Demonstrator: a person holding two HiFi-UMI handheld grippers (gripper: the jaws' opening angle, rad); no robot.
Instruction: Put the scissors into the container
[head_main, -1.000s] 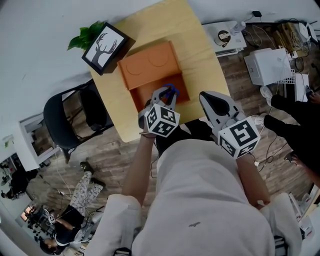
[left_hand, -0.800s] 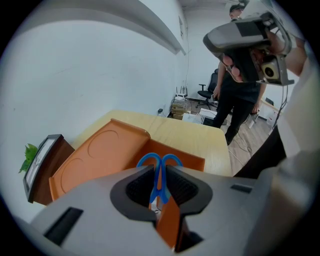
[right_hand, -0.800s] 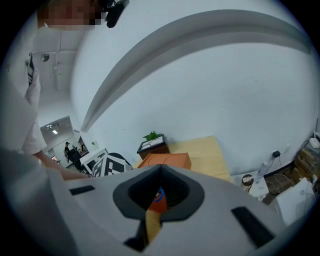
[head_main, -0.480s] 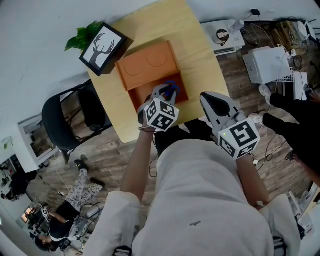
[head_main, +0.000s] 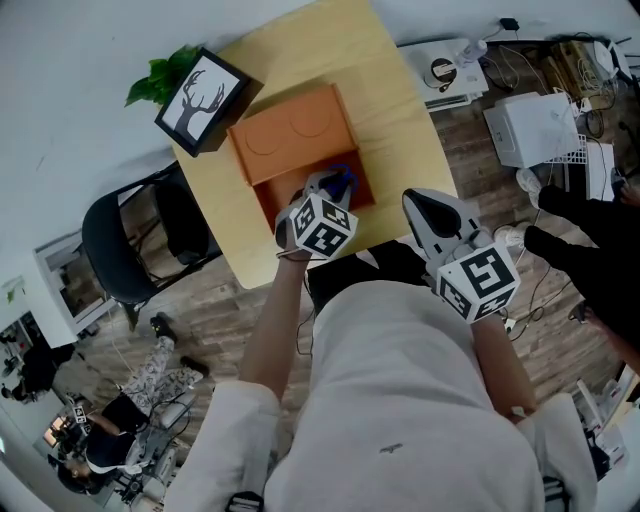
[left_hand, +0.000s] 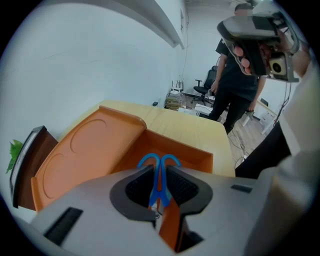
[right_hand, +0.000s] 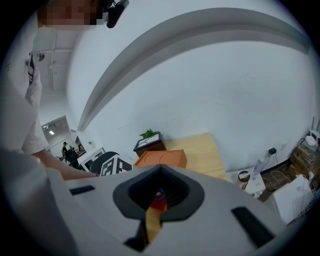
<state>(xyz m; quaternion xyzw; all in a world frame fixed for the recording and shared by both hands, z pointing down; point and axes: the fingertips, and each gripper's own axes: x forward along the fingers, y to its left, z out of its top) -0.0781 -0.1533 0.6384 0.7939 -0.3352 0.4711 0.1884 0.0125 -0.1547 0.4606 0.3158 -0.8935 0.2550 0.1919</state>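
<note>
An orange container (head_main: 262, 180) stands on the wooden table (head_main: 390, 110), its lid (head_main: 292, 128) laid back flat behind it. The blue scissors (head_main: 343, 177) hang just over the open box, handles away from me. My left gripper (head_main: 328, 190) is shut on them. In the left gripper view the blue handles (left_hand: 159, 161) stick out past the closed jaws of that gripper (left_hand: 159, 184), above the orange box (left_hand: 197, 157). My right gripper (head_main: 432, 213) hovers off the table's near right corner, shut and holding nothing. From it (right_hand: 159, 194) I see the container (right_hand: 161, 159) far off.
A framed deer picture (head_main: 202, 100) and a green plant (head_main: 150, 78) stand at the table's back left. A black chair (head_main: 140, 235) stands left of the table. White boxes and cables (head_main: 535, 125) lie on the floor at right. A person (left_hand: 240, 75) stands beyond the table.
The left gripper has edged a little further over the box with the scissors still in it. The right gripper has barely moved.
</note>
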